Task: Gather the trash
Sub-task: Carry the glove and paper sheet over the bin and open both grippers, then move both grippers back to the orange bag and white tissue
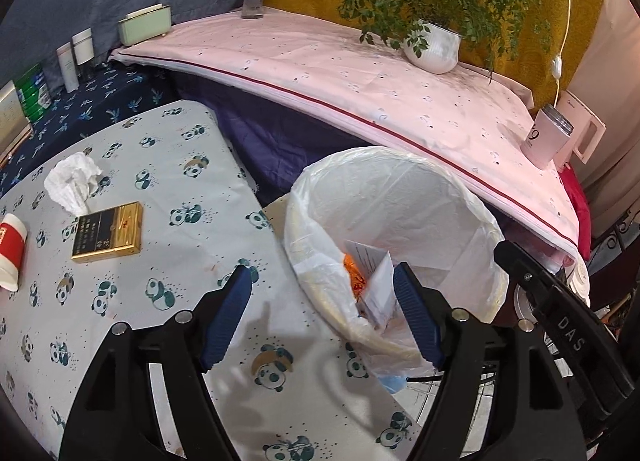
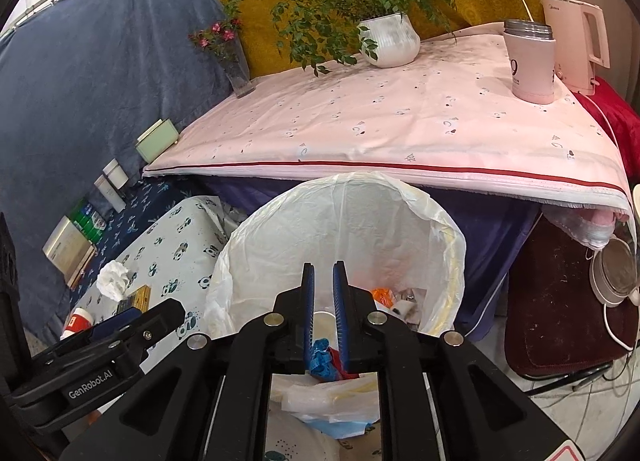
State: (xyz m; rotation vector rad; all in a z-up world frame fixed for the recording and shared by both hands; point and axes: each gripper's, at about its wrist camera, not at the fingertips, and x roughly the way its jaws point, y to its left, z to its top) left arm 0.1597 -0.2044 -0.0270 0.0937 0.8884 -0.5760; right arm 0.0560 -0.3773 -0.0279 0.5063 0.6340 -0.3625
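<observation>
Left gripper (image 1: 322, 275), fingers wide apart and empty, hangs at the bin (image 1: 472, 217) rim; right gripper (image 2: 323, 273), fingers slightly apart and empty, points into the bin; tissue (image 1: 72, 181) and box (image 1: 108, 231) lie left of it.

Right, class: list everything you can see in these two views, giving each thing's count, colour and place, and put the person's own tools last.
Bin: one, white liner, floor beside the panda table.
Trash in bin: several pieces, orange, white, blue.
Crumpled tissue: one, white, on panda cloth.
Box: one, gold and black, beside tissue.
Paper cup: one, red and white, lying at the table's left edge.
Potted plant: one, green, white pot, pink table.
Flower vase: one, clear, pink flowers.
Tumbler: one, pink, pink table.
Kettle: one, pale pink, behind tumbler.
Left gripper: black, blue pads, jaws open, empty.
Right gripper: jaws slightly apart over bin.
</observation>
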